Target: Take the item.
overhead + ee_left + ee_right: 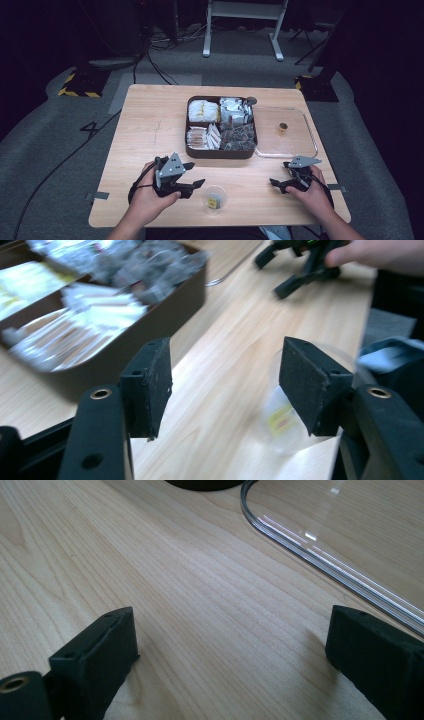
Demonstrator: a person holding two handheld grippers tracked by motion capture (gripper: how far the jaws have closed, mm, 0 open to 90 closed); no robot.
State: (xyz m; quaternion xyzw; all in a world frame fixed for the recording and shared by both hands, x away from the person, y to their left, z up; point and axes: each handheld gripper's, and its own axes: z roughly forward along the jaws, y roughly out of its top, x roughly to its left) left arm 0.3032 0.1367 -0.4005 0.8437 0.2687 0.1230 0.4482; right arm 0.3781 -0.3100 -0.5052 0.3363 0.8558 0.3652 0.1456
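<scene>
A small clear cup with a yellow item inside stands near the table's front edge. My left gripper hovers open just left of it, with nothing between the jaws. In the left gripper view the cup sits blurred, partly behind the right-hand jaw of my left gripper. A brown compartment tray of wrapped packets sits mid-table, and its dark wall lies ahead. My right gripper rests open low over bare wood at the front right. A clear flat lid lies beside the tray.
The lid carries a small brown knob. In the right gripper view, my right gripper frames bare wood, with the lid's curved rim just ahead. Cables and stand legs occupy the floor behind the table.
</scene>
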